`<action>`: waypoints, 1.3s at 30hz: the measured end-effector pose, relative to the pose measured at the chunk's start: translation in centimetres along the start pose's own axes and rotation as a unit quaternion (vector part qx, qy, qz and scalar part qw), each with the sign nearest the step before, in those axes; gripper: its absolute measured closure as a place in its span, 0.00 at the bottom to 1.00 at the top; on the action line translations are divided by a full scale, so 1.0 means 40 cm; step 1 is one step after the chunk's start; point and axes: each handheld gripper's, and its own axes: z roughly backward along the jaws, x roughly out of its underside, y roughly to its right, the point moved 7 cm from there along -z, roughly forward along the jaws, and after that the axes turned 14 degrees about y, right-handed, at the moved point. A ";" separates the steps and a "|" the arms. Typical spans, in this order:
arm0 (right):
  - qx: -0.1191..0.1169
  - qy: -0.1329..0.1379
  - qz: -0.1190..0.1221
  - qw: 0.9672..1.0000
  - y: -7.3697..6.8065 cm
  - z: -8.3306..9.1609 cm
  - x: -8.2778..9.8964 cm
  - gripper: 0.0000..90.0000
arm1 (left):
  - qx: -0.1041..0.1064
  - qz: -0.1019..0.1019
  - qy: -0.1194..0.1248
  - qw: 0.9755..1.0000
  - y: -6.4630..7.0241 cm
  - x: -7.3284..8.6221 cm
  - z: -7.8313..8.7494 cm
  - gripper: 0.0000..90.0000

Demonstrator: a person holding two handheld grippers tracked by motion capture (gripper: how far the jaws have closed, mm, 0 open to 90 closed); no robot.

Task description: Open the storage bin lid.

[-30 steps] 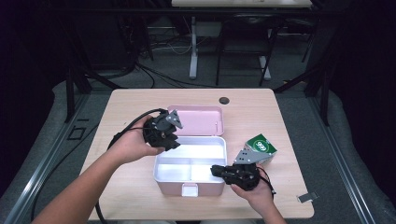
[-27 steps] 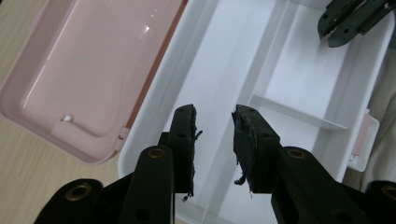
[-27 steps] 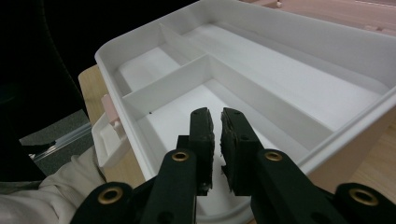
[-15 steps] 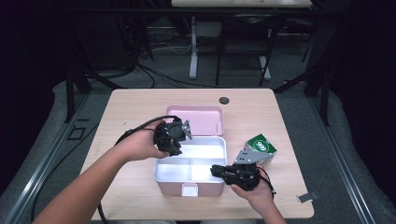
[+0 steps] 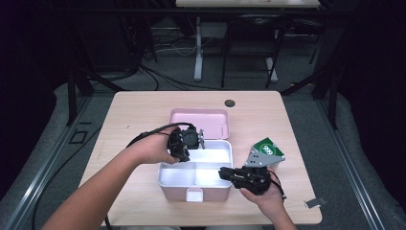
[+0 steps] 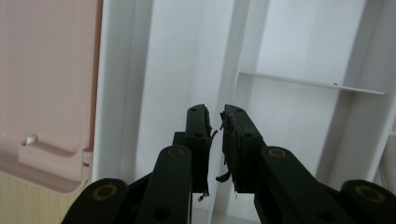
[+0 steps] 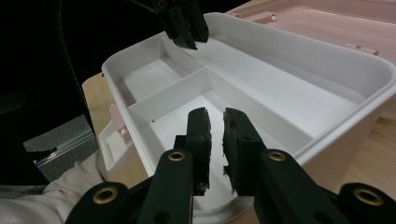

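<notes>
A box with a white inside (image 5: pixel 191 189) and pink outer walls lies open on the wooden table, its pink lid (image 5: pixel 198 120) flat behind it. It has one long back compartment and two front ones, all bare. My left gripper (image 5: pixel 183 154) hangs over the box's back left part, pointing down at the divider wall (image 6: pixel 233 70). Its jaws (image 6: pixel 215 116) have just been closing and stand nearly together with nothing between them. The same gripper (image 7: pixel 184 28) shows at the top of the right gripper view. My right gripper (image 5: pixel 224 173) rests at the box's front right rim (image 7: pixel 327 135), shut (image 7: pixel 215 119) and holding nothing.
A green packet (image 5: pixel 269 147) lies on the table right of the box. A small black round thing (image 5: pixel 230 102) sits near the table's far edge. A small grey item (image 5: pixel 313 202) lies near the front right corner. Dark floor and cables surround the table.
My left hand has moved right and down, from beside the lid's left edge to over the box's back left part. The right hand has stayed put.
</notes>
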 end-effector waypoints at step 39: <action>0.043 0.026 -0.010 0.999 0.063 0.065 -0.029 0.89 | 0.027 -0.036 -0.036 0.998 0.024 -0.028 -0.073 0.96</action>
